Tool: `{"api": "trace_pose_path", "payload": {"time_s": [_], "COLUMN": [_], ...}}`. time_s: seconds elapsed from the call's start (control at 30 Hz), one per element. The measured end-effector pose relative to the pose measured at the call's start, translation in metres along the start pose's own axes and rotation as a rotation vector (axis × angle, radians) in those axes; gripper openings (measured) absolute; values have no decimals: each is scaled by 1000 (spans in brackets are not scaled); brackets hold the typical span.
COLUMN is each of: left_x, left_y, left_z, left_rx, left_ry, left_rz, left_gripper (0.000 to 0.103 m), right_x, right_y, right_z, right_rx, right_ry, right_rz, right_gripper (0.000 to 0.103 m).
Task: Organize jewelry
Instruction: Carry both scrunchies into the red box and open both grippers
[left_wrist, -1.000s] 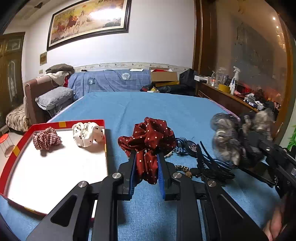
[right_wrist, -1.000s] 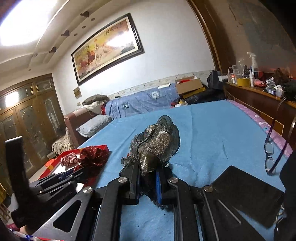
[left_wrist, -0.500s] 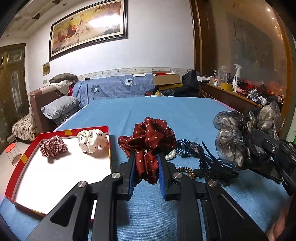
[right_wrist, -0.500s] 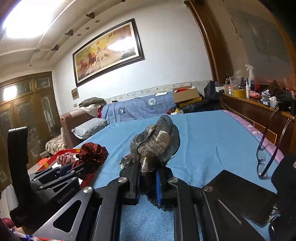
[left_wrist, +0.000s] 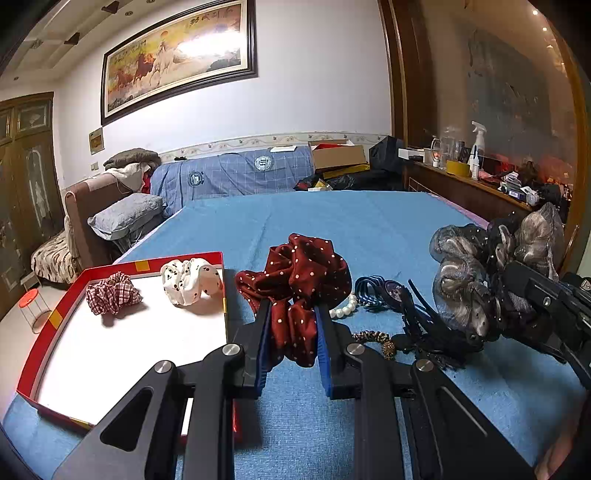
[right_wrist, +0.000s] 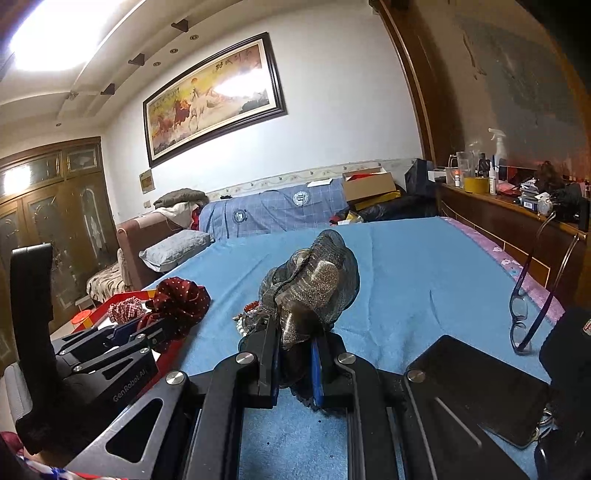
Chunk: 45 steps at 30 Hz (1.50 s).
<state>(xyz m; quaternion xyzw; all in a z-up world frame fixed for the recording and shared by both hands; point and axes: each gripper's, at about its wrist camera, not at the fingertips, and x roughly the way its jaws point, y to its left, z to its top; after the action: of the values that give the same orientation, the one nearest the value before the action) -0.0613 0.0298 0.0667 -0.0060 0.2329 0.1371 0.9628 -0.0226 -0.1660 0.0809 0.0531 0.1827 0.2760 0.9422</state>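
My left gripper (left_wrist: 292, 334) is shut on a dark red polka-dot scrunchie (left_wrist: 299, 280), held above the blue bedspread just right of the red-rimmed white tray (left_wrist: 44, 332). The tray holds a red checked scrunchie (left_wrist: 112, 297) and a white dotted scrunchie (left_wrist: 190, 281). My right gripper (right_wrist: 293, 354) is shut on a grey-gold mesh scrunchie (right_wrist: 314, 284), which also shows at the right of the left wrist view (left_wrist: 476, 280). A pile of a pearl bracelet (left_wrist: 343, 310), blue bands (left_wrist: 373, 291) and black hair pieces (left_wrist: 428, 332) lies between the grippers.
Glasses (right_wrist: 532, 306) and a black tablet (right_wrist: 480, 384) lie on the bed at the right. A wooden sideboard (left_wrist: 472, 188) with bottles runs along the right. A sofa with a grey pillow (left_wrist: 127, 214) stands beyond the bed at the left.
Both grippers have risen slightly with their scrunchies still held. The right gripper with the mesh scrunchie has drawn a little closer to the left one.
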Motion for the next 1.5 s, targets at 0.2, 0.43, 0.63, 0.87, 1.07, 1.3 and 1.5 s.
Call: {"api": "trace_pose_path", "payload": {"time_s": [0.2, 0.43, 0.63, 0.87, 1.07, 1.3, 1.5], "left_x": [-2, -9, -21, -29, -33, -35, -35], "left_y": [0, 10, 31, 57, 78, 100, 113], "left_z": [-2, -10, -14, -18, -21, -23, -26], "left_rx": [1, -11, -33, -68, -110, -154, -181], "left_ry": [27, 75, 71, 64, 60, 56, 59], "left_rz": [-17, -39, -14, 14, 28, 42, 54], "left_gripper": [21, 21, 21, 21, 21, 21, 21], "right_x": [-4, -12, -20, -22, -20, -13, -4], "right_y": [-5, -4, 7, 32, 51, 71, 88], "right_z": [-5, -18, -13, -8, -5, -1, 4], "right_rx": [52, 114, 100, 54, 13, -27, -66], "right_ry": [23, 78, 80, 81, 88, 98, 101], "right_rz": [-1, 32, 58, 77, 94, 122, 156], "right_gripper": [14, 14, 14, 14, 14, 14, 14]}}
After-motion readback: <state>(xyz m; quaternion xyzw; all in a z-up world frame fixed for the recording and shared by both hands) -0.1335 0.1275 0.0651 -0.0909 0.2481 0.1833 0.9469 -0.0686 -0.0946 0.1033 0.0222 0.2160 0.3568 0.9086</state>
